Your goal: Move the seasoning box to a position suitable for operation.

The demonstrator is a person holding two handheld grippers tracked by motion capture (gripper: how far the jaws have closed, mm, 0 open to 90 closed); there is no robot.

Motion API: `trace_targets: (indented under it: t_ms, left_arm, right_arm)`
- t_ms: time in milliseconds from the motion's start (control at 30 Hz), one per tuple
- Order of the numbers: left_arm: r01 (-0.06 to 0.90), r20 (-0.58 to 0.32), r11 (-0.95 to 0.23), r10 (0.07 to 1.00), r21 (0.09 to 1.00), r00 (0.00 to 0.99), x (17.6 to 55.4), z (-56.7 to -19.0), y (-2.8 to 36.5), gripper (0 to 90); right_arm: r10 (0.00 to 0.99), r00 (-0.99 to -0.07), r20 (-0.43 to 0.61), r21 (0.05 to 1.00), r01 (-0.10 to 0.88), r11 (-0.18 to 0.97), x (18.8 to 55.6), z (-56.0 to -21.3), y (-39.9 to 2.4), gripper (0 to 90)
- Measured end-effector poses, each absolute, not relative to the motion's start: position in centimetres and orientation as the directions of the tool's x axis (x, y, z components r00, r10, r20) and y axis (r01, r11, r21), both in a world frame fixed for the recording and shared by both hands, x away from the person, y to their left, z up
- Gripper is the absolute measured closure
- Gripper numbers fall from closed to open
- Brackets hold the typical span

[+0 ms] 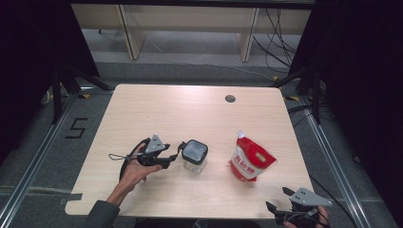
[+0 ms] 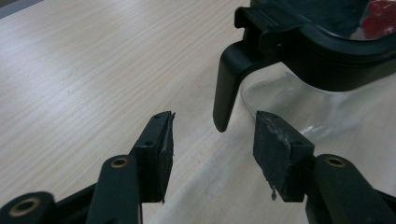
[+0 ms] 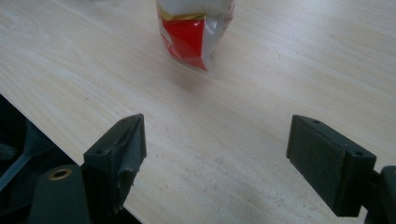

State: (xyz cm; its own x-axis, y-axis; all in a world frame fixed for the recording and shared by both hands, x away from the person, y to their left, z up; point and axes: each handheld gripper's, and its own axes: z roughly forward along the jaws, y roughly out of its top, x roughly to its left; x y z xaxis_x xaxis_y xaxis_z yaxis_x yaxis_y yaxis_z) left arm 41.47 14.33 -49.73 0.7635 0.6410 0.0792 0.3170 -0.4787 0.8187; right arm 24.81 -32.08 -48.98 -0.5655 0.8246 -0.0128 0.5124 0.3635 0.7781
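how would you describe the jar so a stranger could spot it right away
On the light wooden table, look a little left of centre, just beyond the left gripper. The jar is clear glass with a square black clip lid, unlike the red and white pouch to its right.

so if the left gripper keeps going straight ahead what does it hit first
Most likely the black latch hanging from the jar's lid: it sits just ahead of the open left gripper, roughly between its fingers. Depth is hard to judge.

The jar (image 2: 322,60) is cut off at twelve and three o'clock in the left gripper view, and the red pouch (image 3: 194,32) at twelve in the right gripper view.
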Motion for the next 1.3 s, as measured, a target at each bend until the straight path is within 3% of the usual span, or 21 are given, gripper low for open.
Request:
trace_targets:
  t_ms: [233,333,533,600,800,1100,1300]
  left_arm:
    - [0.299,0.087,-0.491,0.62,0.818,0.779,42.7,-50.4,13.0,56.9]
    - [0.307,0.048,-0.448,0.624,0.84,0.78,42.8,-50.6,12.4,63.3]
    - [0.252,0.103,-0.499,0.58,0.829,0.808,43.1,-50.5,12.0,76.2]
    - [0.249,0.111,-0.509,0.577,0.824,0.809,43.1,-50.4,12.2,79.2]
    - [0.268,0.096,-0.504,0.585,0.821,0.805,42.4,-50.3,12.5,78.9]
    - [0.269,0.079,-0.501,0.57,0.823,0.818,41.3,-49.9,13.4,72.6]
    - [0.271,0.058,-0.476,0.569,0.837,0.82,41.0,-50.0,13.4,75.2]
  right_arm:
    - [0.824,-0.567,-0.004,0.773,0.521,0.362,24.8,-49.0,-32.0,20.9]
    - [0.819,-0.573,-0.016,0.777,0.509,0.371,24.9,-49.0,-32.0,21.1]
    - [0.82,-0.572,-0.015,0.779,0.507,0.368,24.9,-49.1,-32.0,21.1]
    - [0.834,-0.551,0.024,0.761,0.551,0.342,24.6,-49.0,-31.7,21.1]
    - [0.818,-0.574,-0.024,0.768,0.513,0.383,24.9,-49.1,-32.0,21.2]
    - [0.818,-0.576,-0.015,0.773,0.512,0.374,24.9,-49.1,-31.9,21.2]
    - [0.82,-0.573,0.001,0.779,0.514,0.359,24.7,-49.1,-31.7,21.7]
